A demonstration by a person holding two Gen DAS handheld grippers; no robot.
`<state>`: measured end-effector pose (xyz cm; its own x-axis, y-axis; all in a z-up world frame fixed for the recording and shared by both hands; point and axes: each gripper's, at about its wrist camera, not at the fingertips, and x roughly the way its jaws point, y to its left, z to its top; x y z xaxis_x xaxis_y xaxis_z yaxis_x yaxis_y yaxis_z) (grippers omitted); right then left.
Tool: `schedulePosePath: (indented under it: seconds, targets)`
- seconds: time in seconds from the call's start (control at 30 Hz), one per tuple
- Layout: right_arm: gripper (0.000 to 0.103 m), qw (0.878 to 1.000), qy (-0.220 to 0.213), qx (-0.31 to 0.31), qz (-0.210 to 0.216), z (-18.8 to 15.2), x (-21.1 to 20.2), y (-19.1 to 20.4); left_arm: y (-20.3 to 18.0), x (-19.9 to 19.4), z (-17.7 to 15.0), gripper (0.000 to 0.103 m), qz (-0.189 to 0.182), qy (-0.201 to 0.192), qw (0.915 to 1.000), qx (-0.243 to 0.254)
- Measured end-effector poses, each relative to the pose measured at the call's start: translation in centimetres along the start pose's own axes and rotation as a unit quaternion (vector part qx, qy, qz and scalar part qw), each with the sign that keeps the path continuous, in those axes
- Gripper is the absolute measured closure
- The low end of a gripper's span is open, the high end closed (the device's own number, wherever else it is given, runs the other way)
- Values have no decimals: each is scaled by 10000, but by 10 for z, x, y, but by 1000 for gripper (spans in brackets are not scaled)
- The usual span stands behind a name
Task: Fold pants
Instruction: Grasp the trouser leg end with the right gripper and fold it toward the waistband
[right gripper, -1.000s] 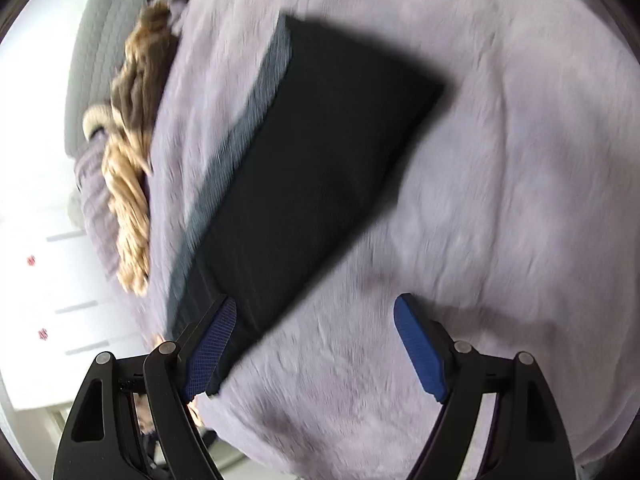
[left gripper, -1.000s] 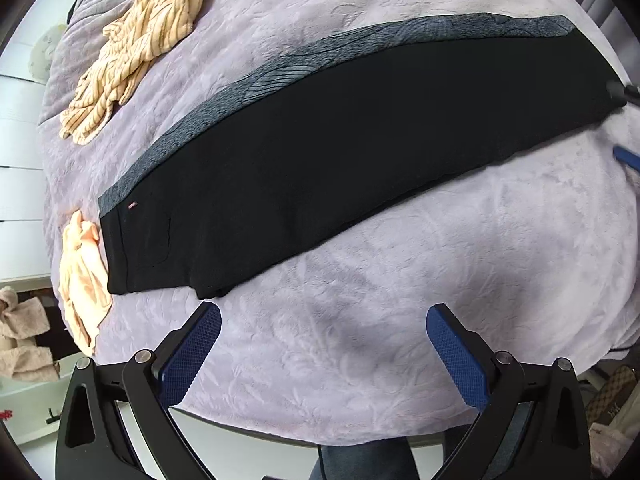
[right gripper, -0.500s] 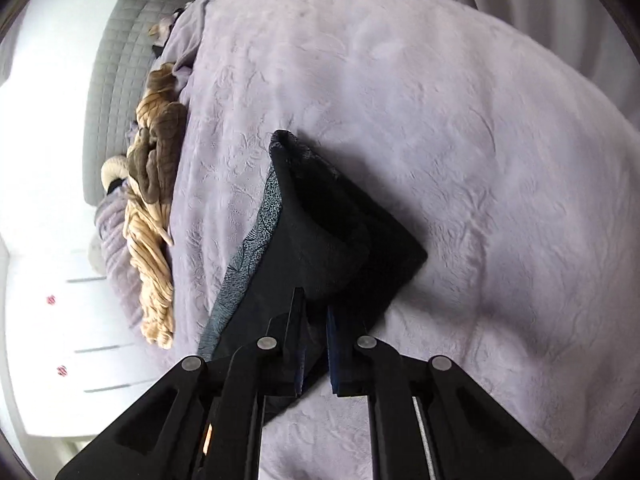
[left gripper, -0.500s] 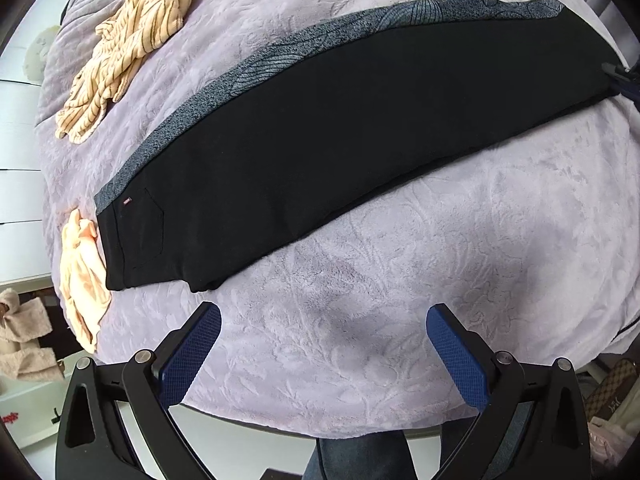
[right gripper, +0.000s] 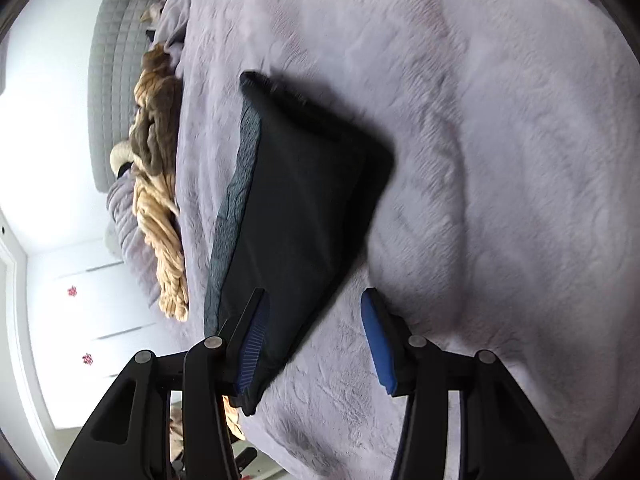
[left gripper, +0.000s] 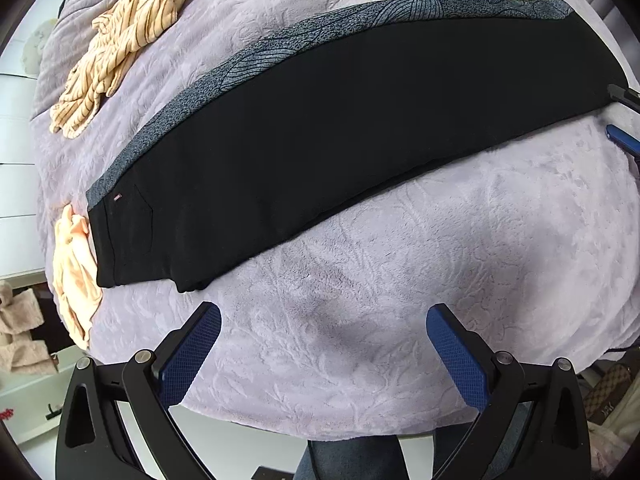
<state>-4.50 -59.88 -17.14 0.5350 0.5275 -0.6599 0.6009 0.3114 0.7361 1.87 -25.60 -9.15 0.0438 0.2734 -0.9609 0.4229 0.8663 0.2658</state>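
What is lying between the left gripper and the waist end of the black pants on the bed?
Nothing visible. Only bare purple blanket lies between the open left gripper and the pants. The peach cloth sits beside the waistband, off to the side, and the striped garment lies beyond the pants.

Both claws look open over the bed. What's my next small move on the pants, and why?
Probably close the right claw on the cuff end of the pants: they lie flat and full length, leg on leg, the cuff sits by its fingers, and the left claw hangs open short of the waist.
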Motion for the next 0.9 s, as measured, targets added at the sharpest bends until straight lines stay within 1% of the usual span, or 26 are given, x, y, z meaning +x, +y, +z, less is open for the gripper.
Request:
schedulePosePath:
  seconds: [0.1, 0.13, 0.27, 0.33, 0.37, 0.47, 0.5, 0.57, 0.6, 0.63, 0.67, 0.7, 0.73, 0.77, 0.8, 0.83, 0.9]
  targets:
    - [51, 10000, -14, -18, -87, -1, 6, 2, -2, -1, 3, 0, -1, -117, 9999, 0]
    - [51, 9999, -48, -2, -128, 0, 7, 1, -1, 0, 6, 0, -54, -160, 9999, -23]
    - [51, 9995, -207, -98, -210, 3, 10, 3, 5, 12, 25, 0, -277, -235, 9991, -216]
    - [51, 9993, -217, -155, -264, 6, 16, 4, 8, 17, 43, 0, -534, -320, 9974, -377]
    - [51, 9992, -215, -183, -300, 7, 18, 4, 8, 16, 49, 0, -591, -387, 9965, -442]
    - [51, 9988, -139, -268, -378, 15, 28, 7, 6, 8, 72, 0, -753, -752, 9925, -605]
    - [51, 9988, -145, -326, -332, 17, 28, 9, 4, 1, 80, 0, -825, -983, 9895, -657]
    - [50, 9978, -291, -594, -37, 21, 21, 21, 1, -5, 90, 0, -903, -1312, 9846, -724]
    - [50, 9967, -346, -733, 51, 22, 18, 27, -3, -4, 96, 0, -901, -1499, 9815, -779]
    - [50, 9956, -373, -852, 63, 23, 17, 30, -7, 3, 101, 0, -850, -1603, 9799, -826]
    - [49, 9951, -373, -914, 29, 23, 19, 30, -12, 15, 106, 0, -781, -1627, 9800, -842]
    - [48, 9950, -360, -927, -55, 23, 22, 27, -16, 29, 108, 0, -703, -1560, 9819, -810]
    - [47, 9954, -316, -891, -139, 24, 28, 21, -26, 55, 113, 0, -540, -1255, 9880, -724]
    - [47, 9960, -257, -845, -164, 25, 35, 14, -29, 71, 114, 0, -585, -1070, 9897, -756]
    - [47, 9962, -241, -821, -155, 26, 41, 7, -27, 75, 112, 0, -647, -1110, 9875, -916]
    - [47, 9963, -249, -815, -97, 28, 44, 3, -27, 70, 111, 0, -633, -1178, 9865, -948]
    - [47, 9965, -212, -808, -88, 30, 46, 2, -28, 58, 112, 0, -563, -1199, 9881, -780]
